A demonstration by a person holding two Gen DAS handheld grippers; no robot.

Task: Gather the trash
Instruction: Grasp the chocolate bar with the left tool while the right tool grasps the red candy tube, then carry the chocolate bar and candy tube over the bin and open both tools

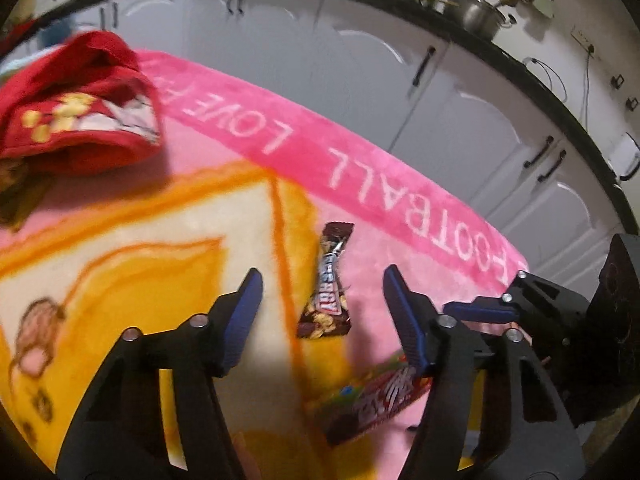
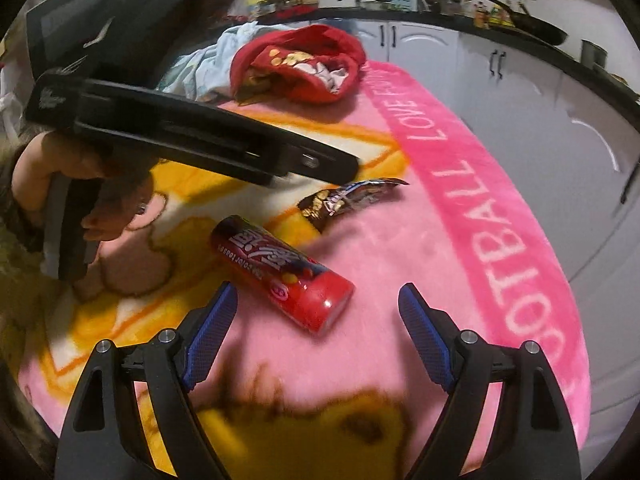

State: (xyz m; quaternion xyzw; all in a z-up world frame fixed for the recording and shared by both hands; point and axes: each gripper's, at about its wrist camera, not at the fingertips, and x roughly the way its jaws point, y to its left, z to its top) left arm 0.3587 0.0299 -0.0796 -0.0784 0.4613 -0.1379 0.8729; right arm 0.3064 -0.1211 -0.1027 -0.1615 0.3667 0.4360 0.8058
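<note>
Lower left gripper (image 1: 322, 280), fingers half apart and empty, straight over brown wrapper (image 1: 326, 284); keep right gripper (image 2: 316, 292), wide and empty, centred on red tube (image 2: 280, 270).

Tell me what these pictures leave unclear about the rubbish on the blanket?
- Red tube: left wrist view, partly hidden behind that gripper's own finger, label blurred.
- Brown wrapper: right wrist view, one end covered by the left gripper's body.
- Red cloth bag: contents too blurred to name.
</note>
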